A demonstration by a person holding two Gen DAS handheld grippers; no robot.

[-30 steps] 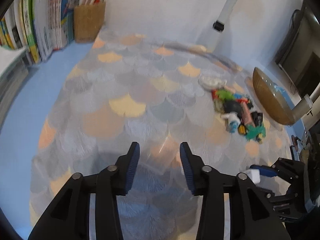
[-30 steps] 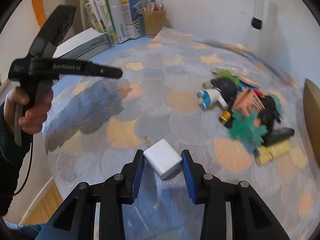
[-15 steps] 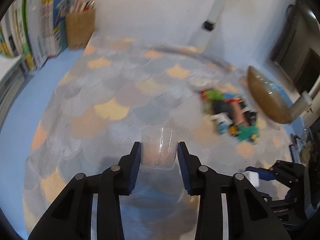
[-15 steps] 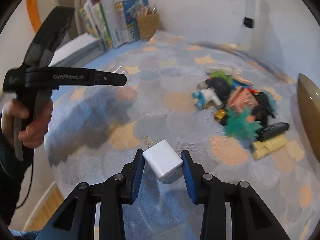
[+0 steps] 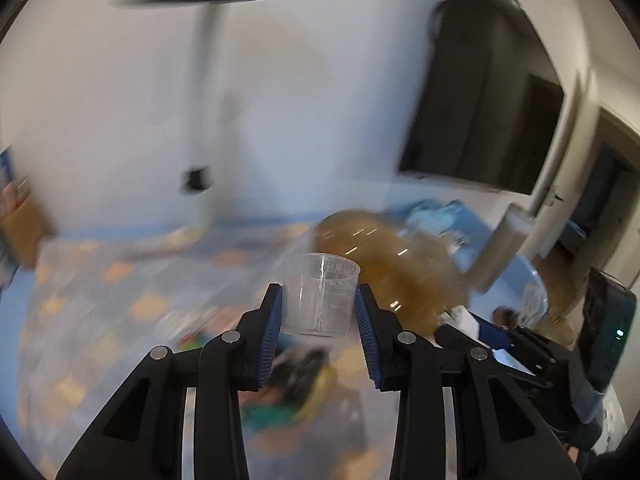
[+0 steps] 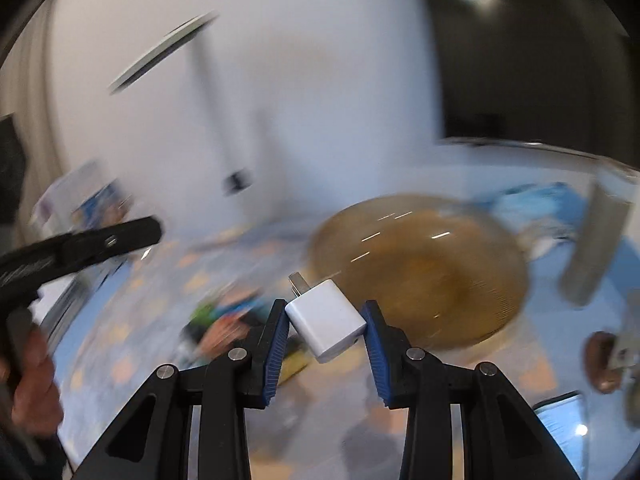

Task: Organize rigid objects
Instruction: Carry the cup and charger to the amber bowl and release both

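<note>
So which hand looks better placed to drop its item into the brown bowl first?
Probably right: its white charger hangs at the brown bowl rim, which fills its view. The left's clear cup sits further back.

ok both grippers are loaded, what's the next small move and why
Probably carry both on toward the brown bowl. The left gripper is shut on the clear measuring cup, the right gripper on the white charger, and the bowl lies just ahead of each, so neither item is over it yet.

one clear cup (image 5: 319,294), one white charger (image 6: 326,322), one brown bowl (image 6: 440,268)
</note>
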